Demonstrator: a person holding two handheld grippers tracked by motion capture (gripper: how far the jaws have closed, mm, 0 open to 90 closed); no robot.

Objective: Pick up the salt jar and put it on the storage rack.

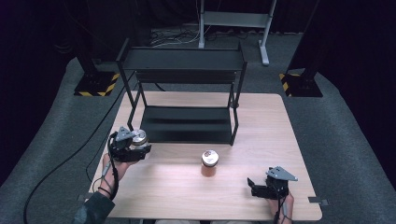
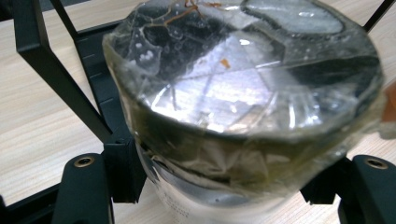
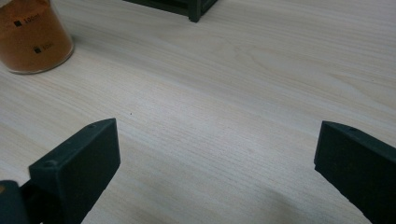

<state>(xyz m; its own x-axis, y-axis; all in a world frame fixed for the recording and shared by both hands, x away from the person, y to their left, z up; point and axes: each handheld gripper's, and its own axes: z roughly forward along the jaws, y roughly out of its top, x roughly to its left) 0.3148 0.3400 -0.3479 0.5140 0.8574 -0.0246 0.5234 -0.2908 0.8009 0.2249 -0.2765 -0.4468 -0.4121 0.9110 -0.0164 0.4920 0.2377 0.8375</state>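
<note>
Your left hand-held gripper is clamped on a clear jar; both jaws press its sides low down. In the left gripper view the jar sits so close that its top edge is cut off and its base blurs out. A wrinkled film covers the lid, and glare hides what is inside. From the high view you can make out the jar's pale lid between the jaws, but whether the jar touches the desk cannot be told.

Just beyond that gripper stands the black rack, its near left leg right beside the jar. Its lower shelf is bare and dark; the upper shelf is hard to read against the dark floor behind.

Your right hand-held gripper rests low over the desk with its jaws wide apart, bare wood grain between them. Ahead of it and to its left stands a second jar, filled with orange powder; its top is cut off in the right gripper view, and the small print on its side is too blurred to read. A rack foot shows at the top edge there.
</note>
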